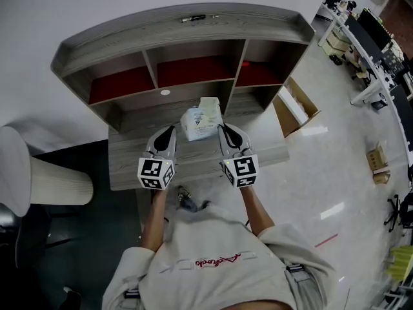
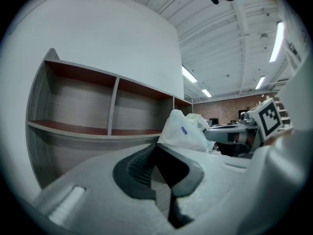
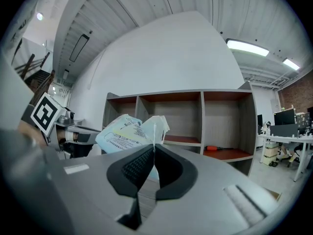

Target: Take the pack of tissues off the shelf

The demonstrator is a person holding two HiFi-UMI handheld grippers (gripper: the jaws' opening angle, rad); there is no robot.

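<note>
The pack of tissues (image 1: pixel 201 121), a white soft plastic pack with pale green print, hangs in front of the grey shelf unit (image 1: pixel 181 31), over the desk board (image 1: pixel 129 166). My left gripper (image 1: pixel 168 134) is at its left end and my right gripper (image 1: pixel 226 133) at its right end. In the left gripper view the jaws (image 2: pixel 156 145) meet at their tips under the pack's wrapper (image 2: pixel 183 129). In the right gripper view the jaws (image 3: pixel 154 145) are shut on a thin flap of the pack (image 3: pixel 122 136). The shelf compartments behind the pack look bare.
An orange-handled tool (image 3: pixel 212 148) lies in the shelf's right compartment. A dark slim object (image 1: pixel 193 19) rests on the shelf top. An open cardboard box (image 1: pixel 297 108) stands on the floor to the right, a pale ribbed cylinder (image 1: pixel 58 181) to the left.
</note>
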